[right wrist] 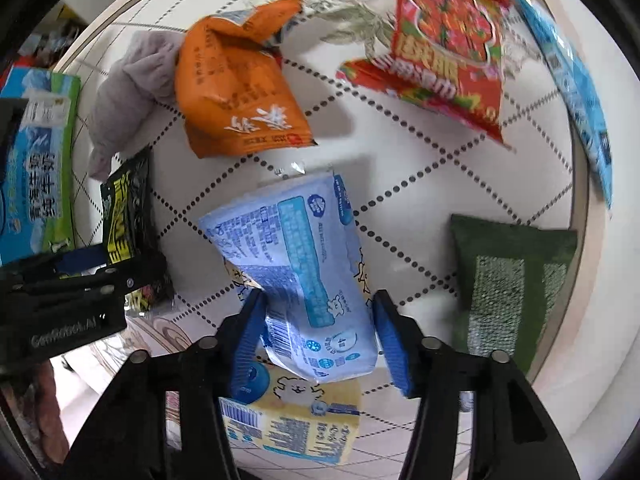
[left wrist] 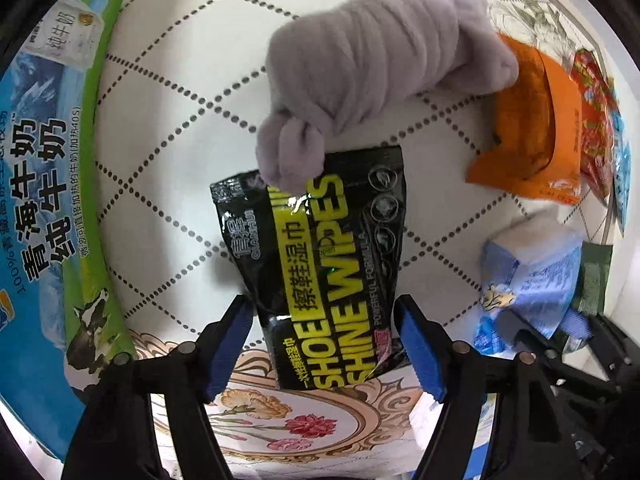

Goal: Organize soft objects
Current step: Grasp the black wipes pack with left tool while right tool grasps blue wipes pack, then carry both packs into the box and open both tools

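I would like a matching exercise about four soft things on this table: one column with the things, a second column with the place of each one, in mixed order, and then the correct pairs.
Things
1. shoe shine wipes pack
2. blue tissue pack
3. grey cloth
4. orange packet

Places
A. between the right gripper fingers
B. partly resting on the black pack's far end
C. between the open left gripper fingers
D. beside the grey cloth, near the red packet

Pairs: 1-C, 2-A, 3-B, 4-D
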{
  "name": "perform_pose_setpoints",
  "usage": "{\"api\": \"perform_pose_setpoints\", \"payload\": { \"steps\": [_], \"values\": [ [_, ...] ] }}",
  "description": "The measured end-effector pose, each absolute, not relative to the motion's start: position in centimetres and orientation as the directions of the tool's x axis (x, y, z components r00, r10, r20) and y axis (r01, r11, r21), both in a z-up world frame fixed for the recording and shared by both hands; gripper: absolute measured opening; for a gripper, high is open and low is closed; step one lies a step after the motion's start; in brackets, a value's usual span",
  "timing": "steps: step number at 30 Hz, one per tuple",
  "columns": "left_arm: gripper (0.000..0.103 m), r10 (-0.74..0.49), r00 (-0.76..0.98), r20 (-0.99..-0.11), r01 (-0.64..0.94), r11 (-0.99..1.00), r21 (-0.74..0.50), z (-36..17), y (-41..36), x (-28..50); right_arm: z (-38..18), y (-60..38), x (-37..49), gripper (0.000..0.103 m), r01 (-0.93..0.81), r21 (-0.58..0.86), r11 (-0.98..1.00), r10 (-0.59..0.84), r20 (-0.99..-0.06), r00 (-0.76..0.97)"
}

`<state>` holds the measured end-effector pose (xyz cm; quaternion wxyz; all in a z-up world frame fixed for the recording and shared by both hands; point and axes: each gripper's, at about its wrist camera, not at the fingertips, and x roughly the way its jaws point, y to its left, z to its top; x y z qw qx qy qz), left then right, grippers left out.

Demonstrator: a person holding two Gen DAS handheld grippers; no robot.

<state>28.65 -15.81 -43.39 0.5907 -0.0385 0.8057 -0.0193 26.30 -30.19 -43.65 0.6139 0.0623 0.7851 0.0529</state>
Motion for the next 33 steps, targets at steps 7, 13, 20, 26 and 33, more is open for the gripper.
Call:
{"api": "perform_pose_setpoints", "payload": {
  "steps": [7, 13, 20, 26, 33],
  "values": [
    [0.054, -0.005, -0.225, -0.974, 0.043, 0.999, -0.015, -42.8, -17.9, 26.3, -43.7, -30.2, 25.5, 0.052, 0.09, 0.146, 0.985, 0.162, -0.966, -0.2],
    [0.051, 0.07, -0.082, -0.994, 0.117, 0.991, 0.06, -39.8, -18.8, 25.0, -42.7, -30.0, 23.3, 0.034, 0.123, 0.164, 0.979, 0.183, -0.968, -0.17],
    [0.051, 0.066, 0.06, -0.996, 0.161, 0.984, 0.075, -34.6, -18.4, 23.0, -40.0, -32.9, 21.8, 0.029, 0.177, 0.209, 0.962, 0.23, -0.967, -0.108],
    [0.051, -0.012, 0.139, -0.99, 0.148, 0.989, 0.009, -28.5, -17.0, 21.6, -35.6, -33.6, 20.1, 0.028, 0.182, 0.26, 0.948, 0.271, -0.962, -0.036],
    [0.051, -0.065, 0.222, -0.973, 0.124, 0.992, -0.038, -21.0, -12.7, 21.8, -27.8, -31.5, 19.4, 0.028, 0.134, 0.333, 0.933, 0.329, -0.943, 0.053]
  ]
}}
